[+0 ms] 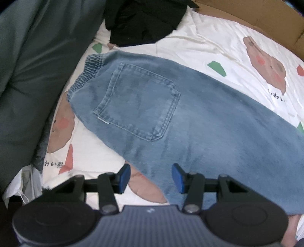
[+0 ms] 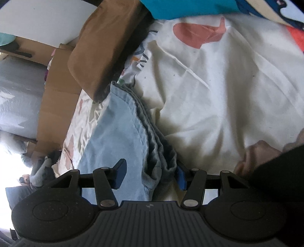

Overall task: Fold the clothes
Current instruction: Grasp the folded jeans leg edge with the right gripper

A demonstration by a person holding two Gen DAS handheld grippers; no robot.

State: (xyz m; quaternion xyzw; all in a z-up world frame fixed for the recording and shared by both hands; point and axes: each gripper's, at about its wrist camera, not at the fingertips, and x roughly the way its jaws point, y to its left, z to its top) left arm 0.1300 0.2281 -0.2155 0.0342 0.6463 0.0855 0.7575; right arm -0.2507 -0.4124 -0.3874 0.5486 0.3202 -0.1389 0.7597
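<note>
- While both grippers hang over the bed, the blue jeans (image 1: 190, 117) lie flat on the white bed sheet (image 1: 199, 38), folded long, with the back pocket (image 1: 138, 102) facing up.
- Their stretchy waistband (image 1: 85, 74) points toward a big grey-green blanket (image 1: 34, 66) at the side.
- In the left wrist view, the left gripper (image 1: 151, 177) points down over the lower edge of the jeans. Its jaws stand apart and nothing is pinched between the blue pads (image 1: 125, 176).
- In the right wrist view, the right gripper (image 2: 150, 176) is at the other end of the jeans (image 2: 117, 144), where the grey cuff layers bunch up.
- Those layers sit between its jaws. One pad (image 2: 180, 176) touches the bunched cloth, the other pad stands clear, so the jaws are apart.
- A hand (image 2: 254, 157) in a dark sleeve shows just beside that gripper.
- Brown animal pictures (image 1: 266, 62) and green and red shapes dot the sheet.
- Black clothing (image 1: 144, 20) lies past the waistband, and a cardboard box (image 1: 266, 17) sits at the bed's far edge.
- A brown cushion (image 2: 106, 45) rests near the cuffs.
</note>
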